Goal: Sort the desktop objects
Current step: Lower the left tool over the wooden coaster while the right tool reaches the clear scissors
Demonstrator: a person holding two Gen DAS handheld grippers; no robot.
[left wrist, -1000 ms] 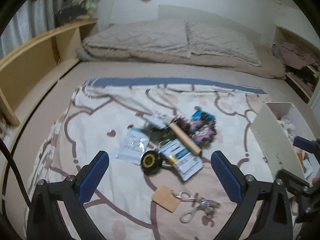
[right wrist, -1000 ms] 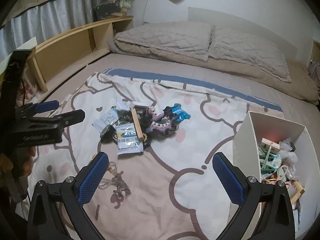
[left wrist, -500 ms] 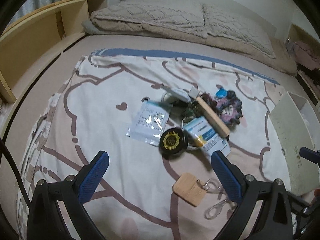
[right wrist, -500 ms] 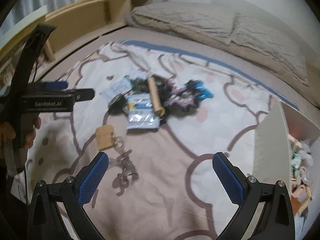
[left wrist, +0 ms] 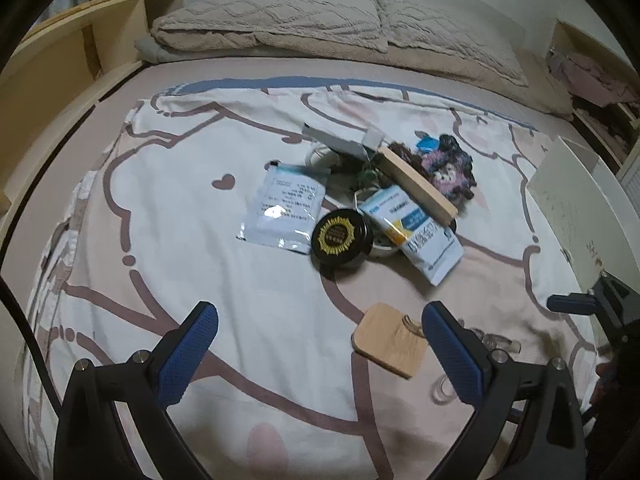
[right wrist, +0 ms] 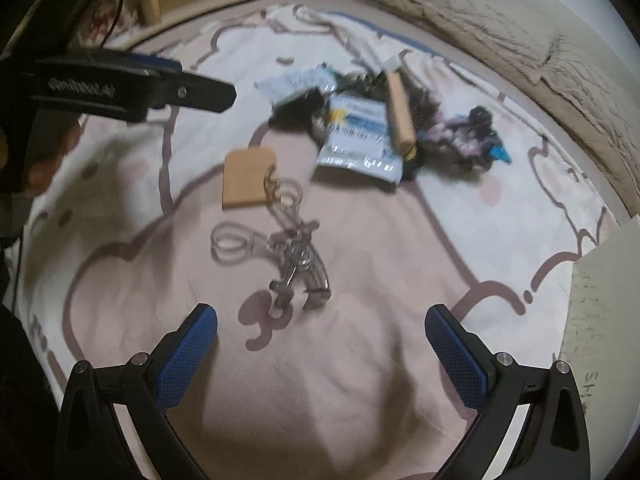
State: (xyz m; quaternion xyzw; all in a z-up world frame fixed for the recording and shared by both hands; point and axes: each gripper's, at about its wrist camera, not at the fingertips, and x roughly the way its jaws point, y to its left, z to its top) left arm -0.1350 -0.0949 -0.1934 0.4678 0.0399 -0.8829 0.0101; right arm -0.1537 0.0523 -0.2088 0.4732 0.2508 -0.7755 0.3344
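While scattered on the blanket (left wrist: 180, 216), lie as one loose pile on the bed: pouch (left wrist: 282, 210) flat at the pile's left, black tin (left wrist: 340, 236) touching its right corner, blue-and-white packet (left wrist: 416, 232) just right of the tin. Across the packet's top, tilted, wooden block (left wrist: 416, 186); beside that, dark scrunchie (left wrist: 448, 168). Behind these, small white and grey bits and a cord, too jumbled to name.

Nearer the cameras and apart from the pile, wooden tag (left wrist: 390, 340), joined by a ring to a bunch of metal clips (right wrist: 296, 256), seen sharpest from the right wrist; tag (right wrist: 248, 178) there upper left of the clips. Blurred in that view: pile, packet (right wrist: 360, 140) and block (right wrist: 400, 112).

Left tongs (left wrist: 320, 356) wide open, holding nothing, hovering over bare blanket with the tag just inside the right finger (left wrist: 452, 352). Right tongs (right wrist: 320, 356) likewise spread wide and empty, above the blanket, clips just ahead between the fingers. Visible from the right wrist at upper left, the left tool's black body, gripped by a hand (right wrist: 44, 160).

At the right edge, white box (left wrist: 576, 216), standing on the bed. Beyond the blanket, beige quilt (left wrist: 280, 20) along the head of the bed; wooden shelf (left wrist: 72, 52) on the left.
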